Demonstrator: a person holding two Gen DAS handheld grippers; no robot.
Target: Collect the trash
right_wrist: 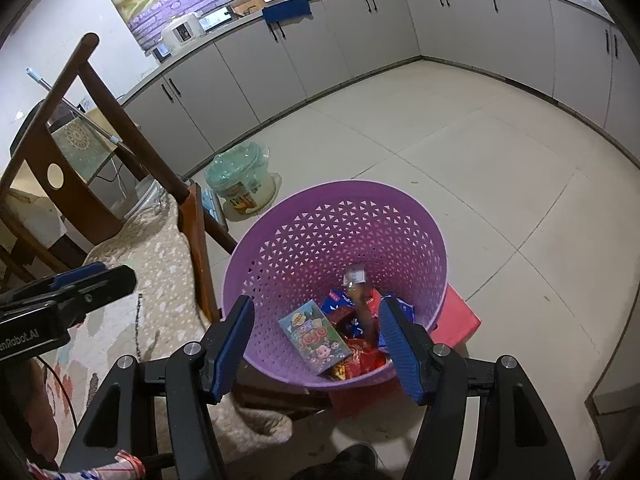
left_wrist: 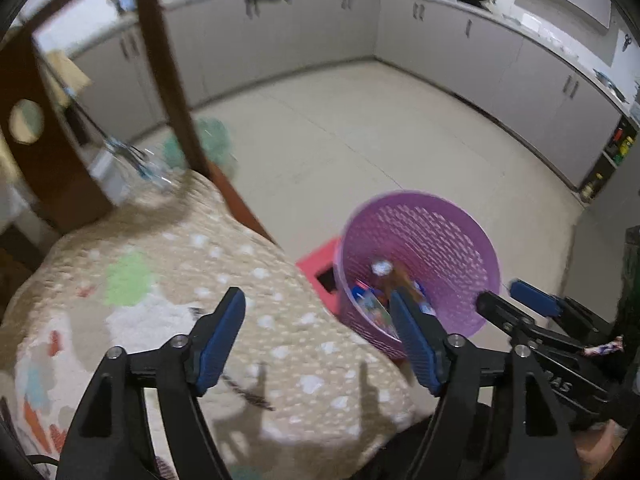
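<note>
My own fingers fill the near edge of both views: the left gripper (left_wrist: 316,340) hangs released over the quilted cushion (left_wrist: 180,304) of the wooden chair (right_wrist: 100,120), with nothing between its fingers, and the right gripper (right_wrist: 316,344) hangs released above the purple basket (right_wrist: 312,236), also empty.

The basket stands on a red box (right_wrist: 460,316) on the tiled floor (right_wrist: 460,152), just right of the chair. Trash already lies in its bottom: a cartoon carton (right_wrist: 316,336), red and blue wrappers (right_wrist: 360,354) and a small bottle (right_wrist: 362,300) that looks blurred, perhaps falling. I judge most of the collecting done, since the cushion shows no litter I can make out.

The right view looks straight into the basket and shows each piece, plus a bagged bin (right_wrist: 240,184) by the far cabinets (right_wrist: 260,76). The left view hides most of that behind its right finger, yet shows the cushion's whole top. A crumpled wrapper (right_wrist: 120,464) shows low behind my right fingers; whether it remains to collect I cannot tell.
</note>
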